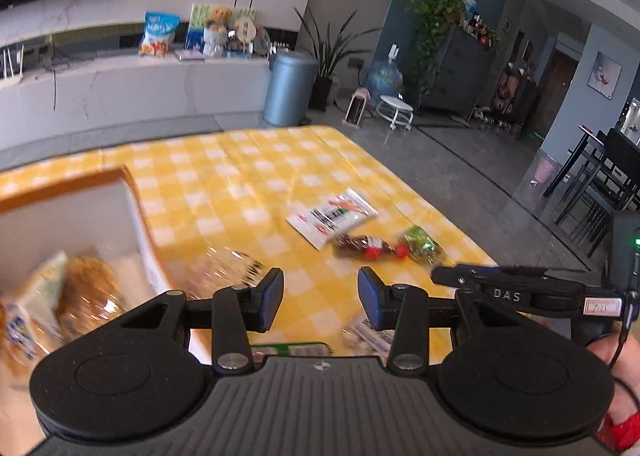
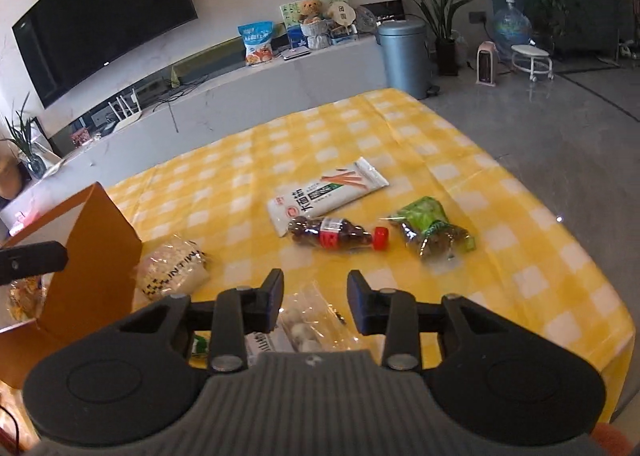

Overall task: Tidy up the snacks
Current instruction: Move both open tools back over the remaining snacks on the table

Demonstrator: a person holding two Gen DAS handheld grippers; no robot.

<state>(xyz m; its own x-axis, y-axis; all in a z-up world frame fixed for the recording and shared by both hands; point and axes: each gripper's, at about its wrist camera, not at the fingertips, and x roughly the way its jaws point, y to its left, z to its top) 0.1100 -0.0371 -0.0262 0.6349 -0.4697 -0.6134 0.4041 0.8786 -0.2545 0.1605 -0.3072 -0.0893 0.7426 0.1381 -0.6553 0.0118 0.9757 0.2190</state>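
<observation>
**Clear packet lay under the right claw, long axis running away from it**

Right gripper [image 2: 315,298] hung spread and empty over the yellow checked tablecloth [image 2: 520,256]. Directly below and between its fingers lay a clear snack packet [image 2: 308,320], long axis running roughly forward, slanting a little left. Nearer to this claw than to the other, by the look of it. Left gripper [image 1: 321,298] likewise spread, holding nothing, beside the orange box [image 1: 132,192], which already held a few bagged snacks [image 1: 86,296]; blurred there, so contents uncertain. Farther ahead: cola bottle [image 2: 332,236] lying crosswise, green packet [image 2: 432,228] right of it, white stick-snack pouch [image 2: 328,192] behind. Checkered bag [image 2: 172,268] touching the box wall.
</observation>
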